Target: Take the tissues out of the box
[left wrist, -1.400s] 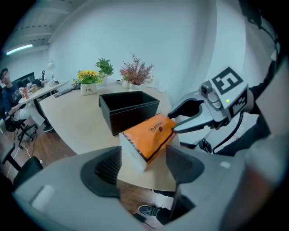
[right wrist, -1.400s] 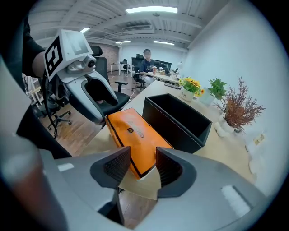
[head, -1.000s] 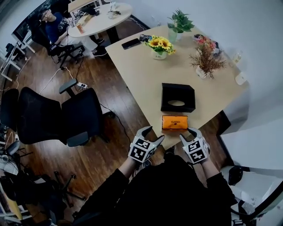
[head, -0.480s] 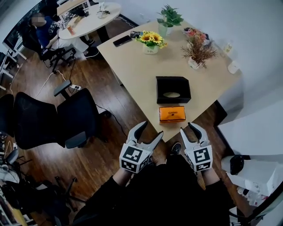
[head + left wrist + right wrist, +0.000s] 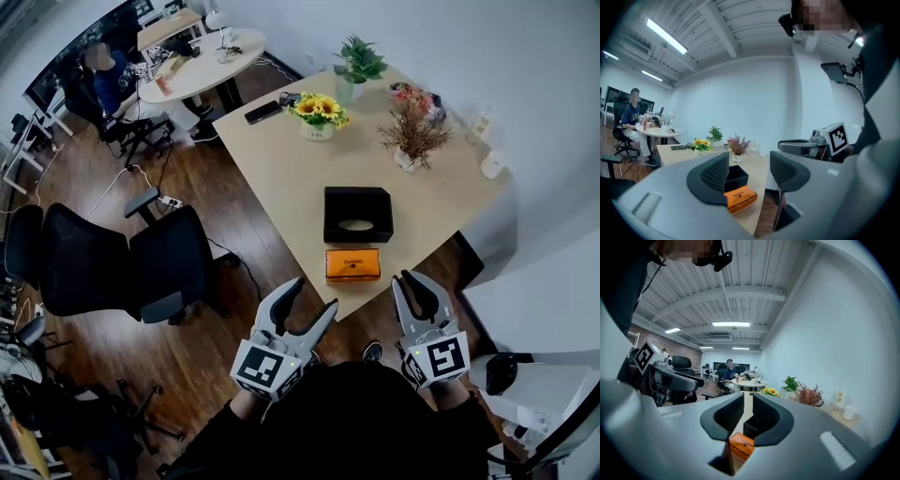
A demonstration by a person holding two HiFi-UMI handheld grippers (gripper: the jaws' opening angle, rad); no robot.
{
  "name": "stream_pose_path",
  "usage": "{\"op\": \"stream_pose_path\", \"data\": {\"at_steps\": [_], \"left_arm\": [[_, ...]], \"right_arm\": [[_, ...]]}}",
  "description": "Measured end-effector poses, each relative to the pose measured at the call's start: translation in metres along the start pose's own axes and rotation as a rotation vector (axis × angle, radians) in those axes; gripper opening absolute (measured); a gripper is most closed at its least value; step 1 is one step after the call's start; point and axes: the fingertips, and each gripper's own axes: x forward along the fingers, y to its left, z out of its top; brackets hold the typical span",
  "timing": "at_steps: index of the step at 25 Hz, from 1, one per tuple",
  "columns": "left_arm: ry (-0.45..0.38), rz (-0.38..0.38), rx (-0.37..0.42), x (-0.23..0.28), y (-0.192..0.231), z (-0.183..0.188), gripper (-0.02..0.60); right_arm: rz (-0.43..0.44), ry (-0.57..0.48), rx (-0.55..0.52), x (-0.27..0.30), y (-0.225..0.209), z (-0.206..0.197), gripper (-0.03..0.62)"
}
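Note:
On the beige table (image 5: 281, 169) a black tissue box (image 5: 357, 214) stands with its oval slot up. An orange tissue pack (image 5: 352, 264) lies in front of it by the near edge. Both grippers hover off the table, in front of my body and short of its near corner. My left gripper (image 5: 315, 294) is open with its jaws closing, and nothing is between them. My right gripper (image 5: 411, 278) has a narrow gap, jaws closing on nothing. The left gripper view shows the pack (image 5: 740, 199) and the box (image 5: 738, 176) beyond the jaws. The right gripper view shows the same pack (image 5: 740, 446).
Sunflowers (image 5: 318, 112), a dried-flower vase (image 5: 410, 141), a green plant (image 5: 354, 64), a phone (image 5: 262, 112) and a white cup (image 5: 491, 164) sit at the table's far side. Black office chairs (image 5: 112, 262) stand at left. A person sits at a round table (image 5: 197, 52).
Both grippers have drawn back from the table's near edge towards my body. The right jaws have narrowed a lot and the left jaws a little.

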Motion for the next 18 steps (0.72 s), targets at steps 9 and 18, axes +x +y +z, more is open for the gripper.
{"op": "stream_pose_path", "data": {"at_steps": [9, 18], "left_arm": [[0.039, 0.046, -0.021, 0.012, -0.027, -0.012, 0.229], [0.037, 0.068, -0.009, 0.017, -0.04, -0.012, 0.21]], "right_arm": [[0.045, -0.029, 0.058, -0.012, -0.02, -0.008, 0.021], [0.067, -0.04, 0.08, -0.021, -0.028, -0.012, 0.002]]}}
